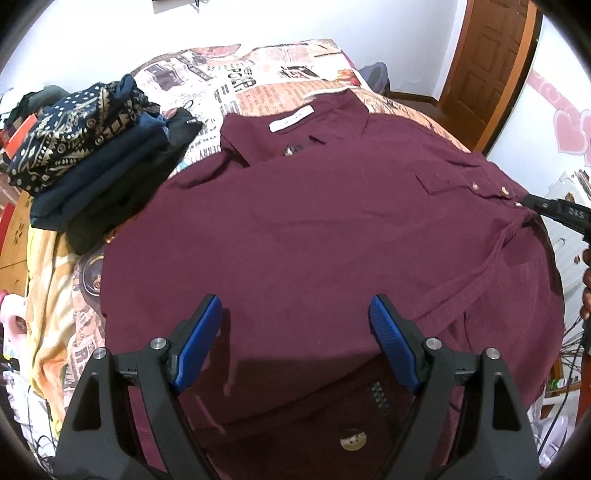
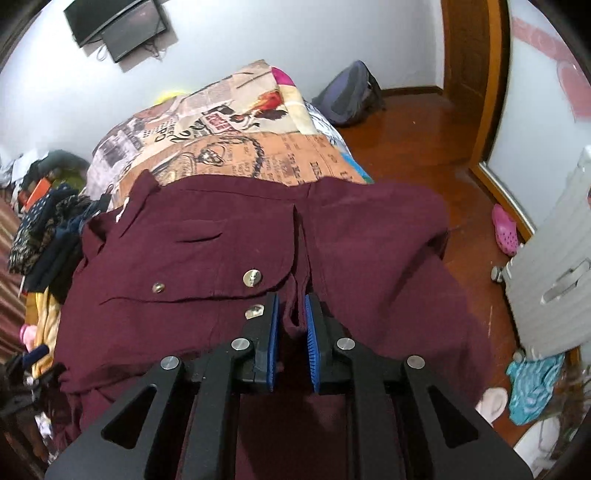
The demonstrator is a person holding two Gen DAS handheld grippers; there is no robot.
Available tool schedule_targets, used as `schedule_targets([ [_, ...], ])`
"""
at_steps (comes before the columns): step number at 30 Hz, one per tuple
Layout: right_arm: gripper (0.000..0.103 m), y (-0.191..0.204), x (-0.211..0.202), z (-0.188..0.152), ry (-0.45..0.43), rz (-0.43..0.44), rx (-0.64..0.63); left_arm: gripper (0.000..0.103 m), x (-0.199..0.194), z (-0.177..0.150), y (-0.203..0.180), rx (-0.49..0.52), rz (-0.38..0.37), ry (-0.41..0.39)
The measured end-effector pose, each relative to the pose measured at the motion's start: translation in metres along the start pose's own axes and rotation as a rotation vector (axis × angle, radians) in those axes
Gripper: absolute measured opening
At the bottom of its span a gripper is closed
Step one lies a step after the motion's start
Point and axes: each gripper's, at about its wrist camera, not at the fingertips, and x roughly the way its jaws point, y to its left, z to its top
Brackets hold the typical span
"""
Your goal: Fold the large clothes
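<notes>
Shirt (image 1: 314,229) spread face-up across the near end of the bed (image 1: 266,92), collar and white label toward the far side, maroon cloth covering most of what I see from the left wrist. Chest pocket with its metal snaps sits at the shirt's right edge, close to my right gripper (image 2: 291,306).

Step in hand, as I judge it: the first side fold. Right gripper's blue pads are drawn close together with a ridge of maroon fabric pinched between them, just beside the pocket flap (image 2: 207,254). From the left wrist view the same tool shows as a black tip at the shirt's right edge. Left gripper (image 1: 295,314) hangs over the lower middle of the shirt with fingers spread wide, nothing between them, not touching cloth as far as I can tell.

Next move, my guess: carry the pinched edge up and over toward the centre line, with the left either pinning the middle or taking a lower hem point so the fold stays straight. Fabric looks thin and limp, so I expect it to sag and drag unless both ends travel together.

Surface: soft bed under a newspaper-print cover. Stack of folded dark clothes (image 1: 88,155) at the left, touching the shirt's shoulder. Room: white walls, wooden door (image 2: 476,74), reddish floor (image 2: 424,155), backpack (image 2: 351,96) beyond the bed, pink shoe (image 2: 504,229), wall screen (image 2: 118,26).
</notes>
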Motion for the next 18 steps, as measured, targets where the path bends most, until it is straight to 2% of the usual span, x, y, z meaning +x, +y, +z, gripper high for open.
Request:
schedule_targets([
  [5,0.015,-0.014,-0.023,0.006,-0.039,0.033,0.057,0.082,-0.013,0.016,-0.002,0.011,0.023,-0.051],
  [7,0.029,-0.031,-0.034,0.008,-0.052,0.050,0.126,0.082,-0.019,0.025,-0.004,0.018,0.033,-0.078],
  [10,0.050,-0.054,-0.047,0.004,-0.094,0.020,0.209,0.082,-0.026,0.036,-0.003,0.019,0.045,-0.114],
  [12,0.051,-0.068,-0.052,-0.001,-0.102,-0.008,0.250,0.082,-0.030,0.042,-0.002,0.007,0.039,-0.131],
  [18,0.051,-0.116,-0.041,-0.027,-0.044,-0.056,0.404,0.082,-0.025,0.046,-0.002,-0.009,0.040,-0.126],
])
